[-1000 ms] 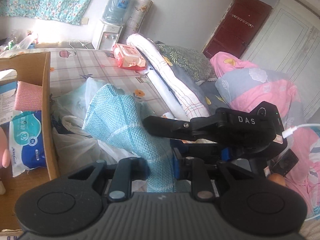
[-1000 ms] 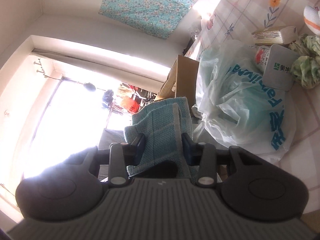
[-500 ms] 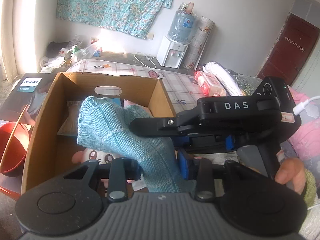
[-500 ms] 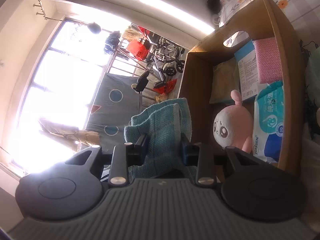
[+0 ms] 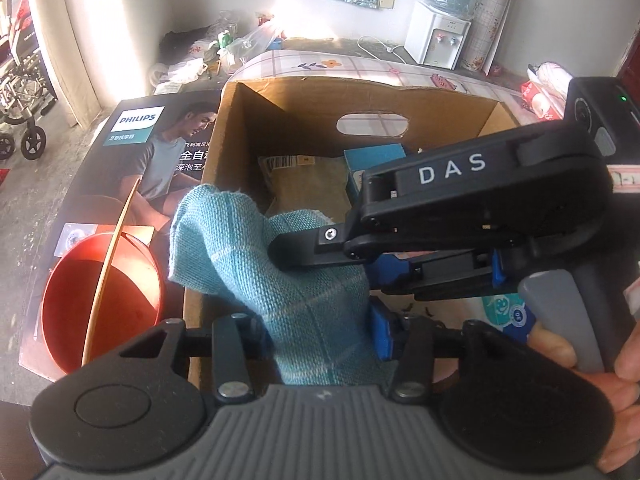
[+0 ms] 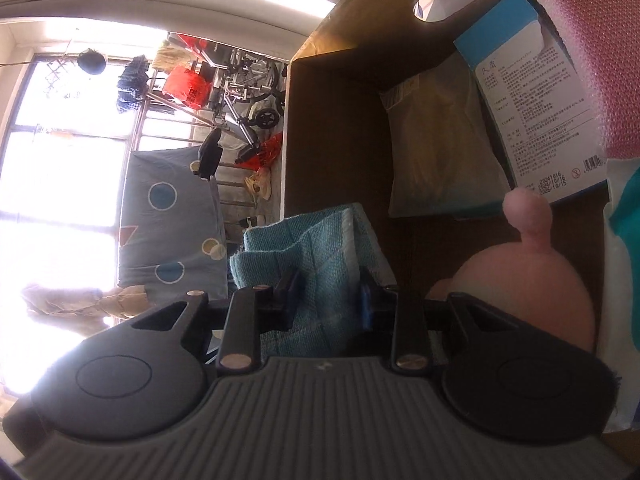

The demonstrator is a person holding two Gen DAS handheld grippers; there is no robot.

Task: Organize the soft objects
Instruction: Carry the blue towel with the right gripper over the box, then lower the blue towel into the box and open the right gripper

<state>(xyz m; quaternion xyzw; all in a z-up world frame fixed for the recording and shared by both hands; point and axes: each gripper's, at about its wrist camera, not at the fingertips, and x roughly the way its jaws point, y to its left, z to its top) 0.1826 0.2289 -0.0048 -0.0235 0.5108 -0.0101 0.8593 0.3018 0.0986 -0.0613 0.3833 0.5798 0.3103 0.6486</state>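
Observation:
A folded teal woven cloth is held by both grippers over the open cardboard box. My left gripper is shut on the cloth's lower part. My right gripper crosses in from the right, shut on the same cloth; in the right wrist view the cloth sits between its fingers. The box holds a pink plush toy, a tan packet, a blue-and-white carton and a pink pad.
A red bucket with a stick stands left of the box on a Philips carton. A tissue pack lies in the box's right side. A water dispenser stands at the back wall. A wheelchair is at far left.
Both grippers have carried the cloth from above the bed and plastic bags to over the cardboard box, and are now closer to its inside. Both stay shut on the cloth.

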